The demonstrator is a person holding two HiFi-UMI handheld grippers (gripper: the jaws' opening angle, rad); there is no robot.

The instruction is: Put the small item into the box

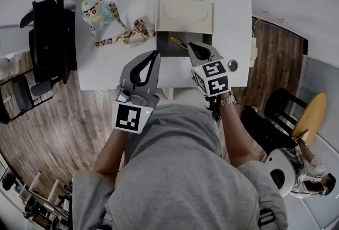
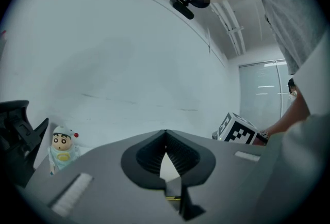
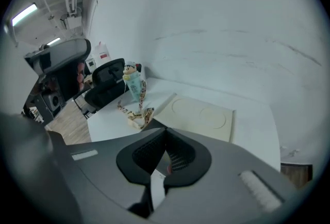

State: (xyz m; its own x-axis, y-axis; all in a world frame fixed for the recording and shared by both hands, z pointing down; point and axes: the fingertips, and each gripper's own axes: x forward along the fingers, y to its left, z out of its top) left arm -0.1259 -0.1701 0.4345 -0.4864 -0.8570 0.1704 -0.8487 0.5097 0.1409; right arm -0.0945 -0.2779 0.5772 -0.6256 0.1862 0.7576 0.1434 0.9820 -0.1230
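Note:
An open box (image 1: 168, 47) with a cream lid (image 1: 185, 16) folded back stands on the white table (image 1: 106, 64). A thin yellow item (image 1: 178, 41) lies in its dark inside. My right gripper (image 1: 190, 45) hangs over the box's near right corner, jaws shut; I see nothing clamped at the tips (image 3: 165, 130). My left gripper (image 1: 156, 54) hovers just left of the box, shut and empty, with its tips meeting in the left gripper view (image 2: 165, 132). The lid (image 3: 198, 114) also shows in the right gripper view.
A toy figure (image 1: 94, 10) with a patterned lanyard (image 1: 127, 35) lies left of the box. A black office chair (image 1: 47, 38) stands at the table's left edge. A small round object (image 1: 232, 65) sits near the table's right front corner. Another chair (image 1: 280, 112) is on the right.

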